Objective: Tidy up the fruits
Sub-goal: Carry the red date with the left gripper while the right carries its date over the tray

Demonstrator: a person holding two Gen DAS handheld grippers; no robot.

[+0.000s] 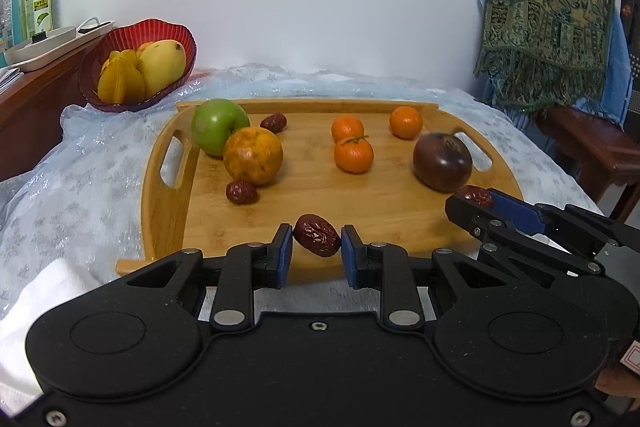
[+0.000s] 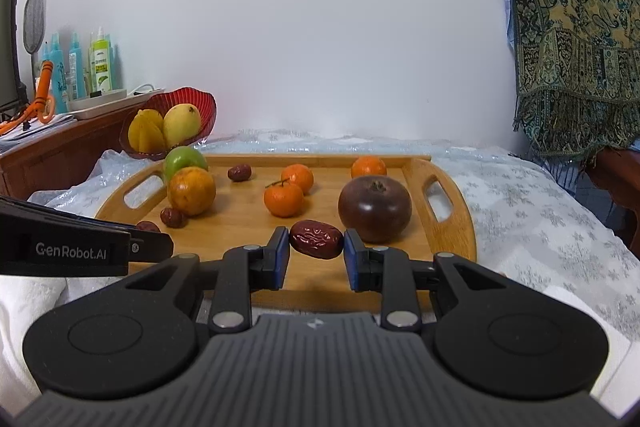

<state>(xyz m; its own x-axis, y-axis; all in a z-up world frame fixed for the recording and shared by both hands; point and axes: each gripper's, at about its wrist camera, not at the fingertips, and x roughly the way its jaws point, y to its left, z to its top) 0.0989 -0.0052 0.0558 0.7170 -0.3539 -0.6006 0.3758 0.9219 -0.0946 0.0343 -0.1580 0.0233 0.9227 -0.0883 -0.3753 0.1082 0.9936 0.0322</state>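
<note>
Fruits lie scattered on a wooden tray (image 1: 168, 211): a green apple (image 1: 216, 131), an orange (image 1: 253, 155), three tangerines and a dark purple fruit (image 2: 374, 209). Each gripper is closed on a red date: the left gripper (image 1: 316, 246) pinches one date (image 1: 317, 235), the right gripper (image 2: 316, 247) another date (image 2: 316, 239), both above the tray's near edge.
</note>
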